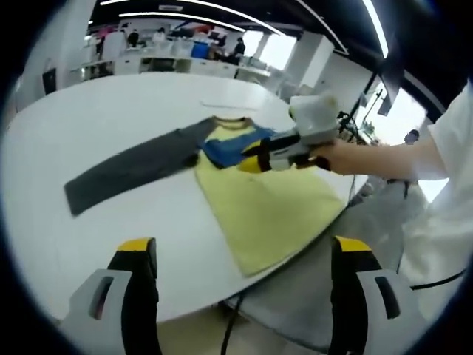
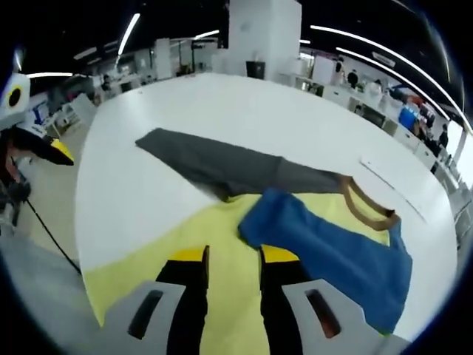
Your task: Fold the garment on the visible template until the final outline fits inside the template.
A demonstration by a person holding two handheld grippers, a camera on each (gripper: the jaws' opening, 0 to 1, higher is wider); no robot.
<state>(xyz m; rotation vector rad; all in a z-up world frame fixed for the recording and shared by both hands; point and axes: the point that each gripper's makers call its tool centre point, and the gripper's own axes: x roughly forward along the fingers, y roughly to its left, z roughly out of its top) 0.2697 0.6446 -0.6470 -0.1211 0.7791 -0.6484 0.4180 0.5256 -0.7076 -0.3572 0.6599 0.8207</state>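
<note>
Left gripper [image 1: 244, 277]: jaws spread wide at the bottom of the left gripper view, holding nothing, hanging off the table's near edge and well apart from the garment.
Right gripper [image 2: 233, 296]: jaws drawn near each other with a narrow gap at the bottom of the right gripper view, poised over the yellow body; whether any cloth is pinched, I cannot tell. The same tool shows centre right in the left gripper view [image 1: 284, 151], held by a person's hand [image 1: 340, 157] over the blue sleeve.
Garment [image 1: 266, 200]: lies flat on the white table [image 1: 96, 111], centre of the left gripper view; yellow body, tan collar [image 2: 369, 207].
Blue sleeve [image 2: 332, 255]: folded in across the chest, lower right of the right gripper view. Judged: this fold is done.
Grey sleeve [image 1: 133, 170]: stretched out full to the left, clear of the body. Judged: not yet folded.
Template: a faint outline line [image 2: 392, 181] shows on the table beyond the collar; its full extent is not legible.
Progress: early. Remaining, by judgement: grey sleeve in, then the body folded up.
</note>
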